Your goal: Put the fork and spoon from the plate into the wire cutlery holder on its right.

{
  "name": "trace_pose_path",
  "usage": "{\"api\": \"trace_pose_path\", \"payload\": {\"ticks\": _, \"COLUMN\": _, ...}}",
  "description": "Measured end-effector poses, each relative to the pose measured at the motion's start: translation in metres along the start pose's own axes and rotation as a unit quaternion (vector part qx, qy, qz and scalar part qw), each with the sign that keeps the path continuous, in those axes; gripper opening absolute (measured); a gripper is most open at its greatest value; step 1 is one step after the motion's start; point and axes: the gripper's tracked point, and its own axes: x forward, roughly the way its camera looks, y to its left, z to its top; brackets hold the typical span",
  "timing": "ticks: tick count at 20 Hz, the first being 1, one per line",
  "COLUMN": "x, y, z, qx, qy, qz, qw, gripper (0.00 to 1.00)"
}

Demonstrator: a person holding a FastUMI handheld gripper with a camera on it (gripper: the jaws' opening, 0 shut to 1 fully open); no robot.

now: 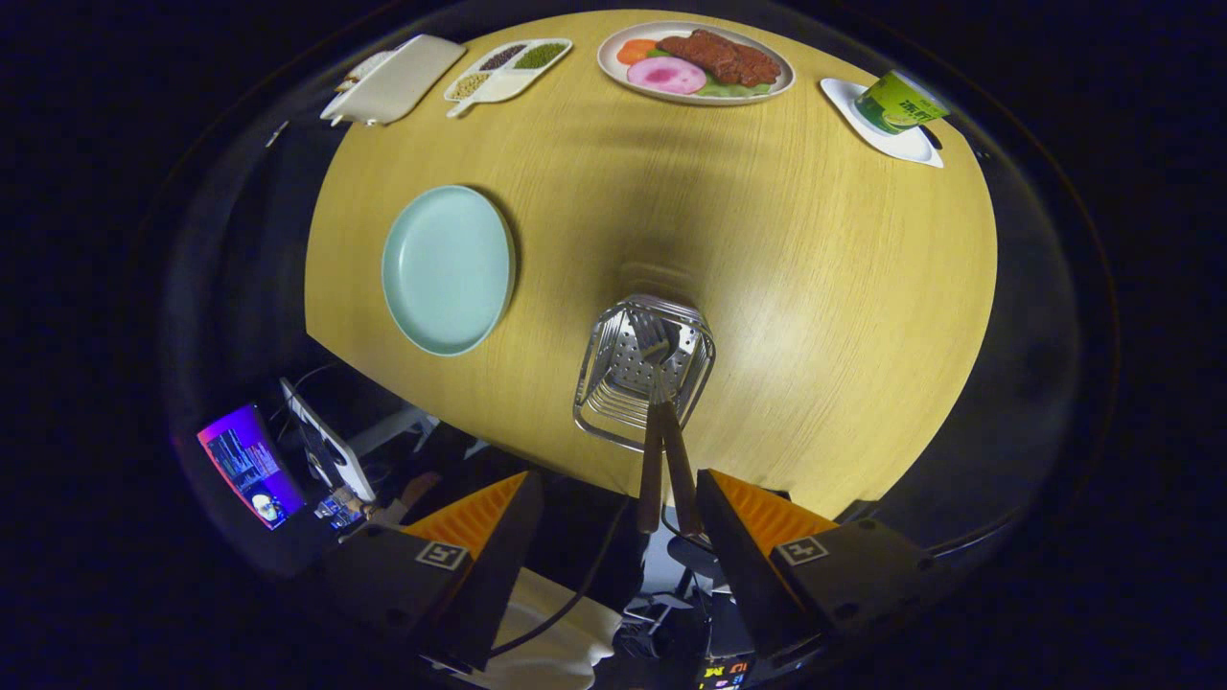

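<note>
Round wood-grain table, pale yellow, seen from above: at left a smooth, round, pale green plate, bare; just right of it the wire cutlery holder, bright metal with a perforated floor. Fork and spoon stand in the holder, heads down, brown wooden handles side by side, long axes running back toward the gripper. Fingers spread apart, gripping nothing, handle ends lying between them.
</note>
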Motion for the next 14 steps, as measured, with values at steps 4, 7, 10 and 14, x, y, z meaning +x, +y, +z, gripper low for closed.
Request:
{"api": "trace_pose_path", "payload": {"ticks": 4, "x": -0.048, "y": 0.022, "z": -0.004, "qx": 0.032, "qy": -0.085, "qz": 0.056, "qw": 0.994, "gripper": 0.99}}
{"api": "trace_pose_path", "payload": {"ticks": 7, "x": -0.090, "y": 0.027, "z": -0.001, "qx": 0.042, "qy": -0.187, "qz": 0.067, "qw": 0.979, "gripper": 0.99}}
{"api": "trace_pose_path", "payload": {"ticks": 10, "x": -0.134, "y": 0.030, "z": 0.003, "qx": 0.054, "qy": -0.305, "qz": 0.064, "qw": 0.949, "gripper": 0.99}}
{"api": "trace_pose_path", "payload": {"ticks": 14, "x": -0.189, "y": 0.041, "z": -0.001, "qx": 0.065, "qy": -0.442, "qz": 0.058, "qw": 0.893, "gripper": 0.99}}
